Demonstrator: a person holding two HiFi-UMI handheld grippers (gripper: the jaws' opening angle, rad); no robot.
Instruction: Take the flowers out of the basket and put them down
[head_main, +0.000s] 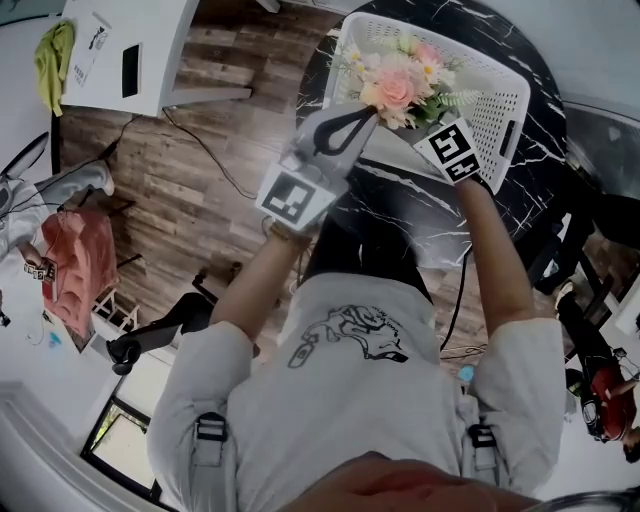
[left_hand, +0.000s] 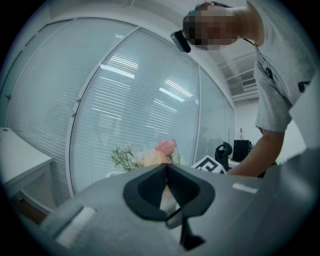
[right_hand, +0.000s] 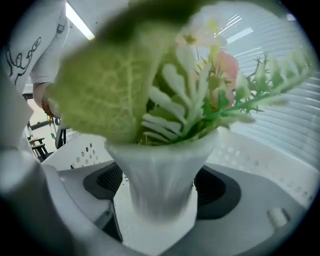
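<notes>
Right gripper view: right gripper (right_hand: 161, 189) clamps the vase (right_hand: 160, 165) to lift flowers (right_hand: 200, 95) from basket (head_main: 500, 100); left gripper (left_hand: 166, 186) seems closed, empty.

We get bright, even indoor light. In the left gripper view, light strips (left_hand: 117, 71) glare off the glass wall (left_hand: 60, 115). Both gripper views bend and darken toward their edges. Near the right lens, the leaf (right_hand: 105, 85) and vase (right_hand: 160, 175) blur.

Round black marble table (head_main: 400, 215) with white veins, white perforated plastic basket (head_main: 508, 100) resting on its far part, the table standing on a brown wood-plank floor (head_main: 170, 170)
</notes>
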